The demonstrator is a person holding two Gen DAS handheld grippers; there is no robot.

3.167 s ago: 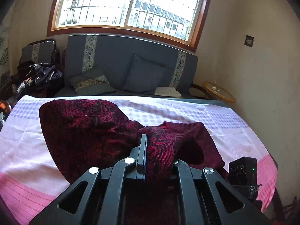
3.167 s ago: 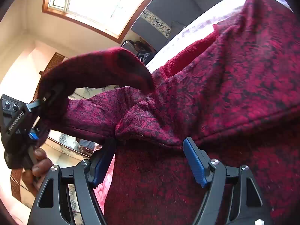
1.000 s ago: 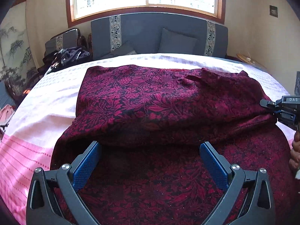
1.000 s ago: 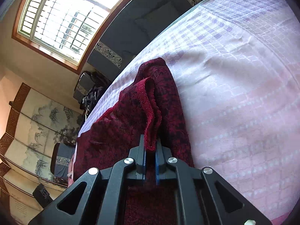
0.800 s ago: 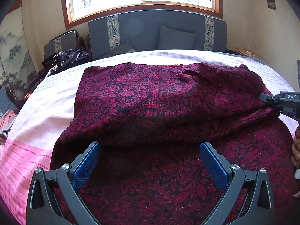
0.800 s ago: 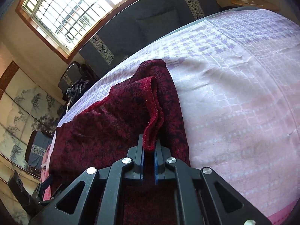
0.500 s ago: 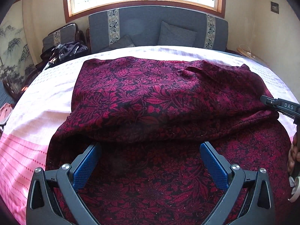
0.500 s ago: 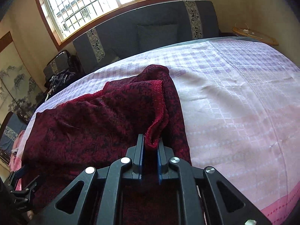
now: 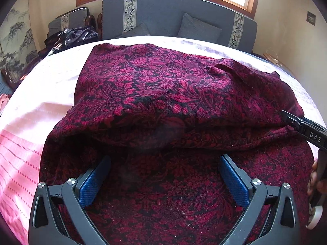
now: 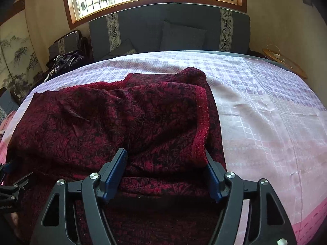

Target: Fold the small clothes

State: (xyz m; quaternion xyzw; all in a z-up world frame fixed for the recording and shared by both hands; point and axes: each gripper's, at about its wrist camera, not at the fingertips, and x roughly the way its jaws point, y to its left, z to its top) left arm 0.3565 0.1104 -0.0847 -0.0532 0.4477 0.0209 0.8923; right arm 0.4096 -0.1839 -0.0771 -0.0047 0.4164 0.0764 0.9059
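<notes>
A dark red floral garment lies folded over itself on the pink and white bed cover. My left gripper hovers open over its near layer, with nothing pinched between the blue pads. At the right edge of that view, my right gripper sits at the fold's corner. In the right wrist view the garment has its hemmed upper layer lying between the opening jaws of my right gripper. The pads do not press on it. My left gripper shows at the far left.
A grey sofa with cushions stands behind the bed under the window. A chair with a pile of dark clothes is at the back left. A round wooden side table is at the back right. Bare bed cover stretches to the garment's right.
My right gripper, shut on the hemmed edge before, has opened and rolled level, and the upper layer now rests on the lower one. My left gripper stayed open.
</notes>
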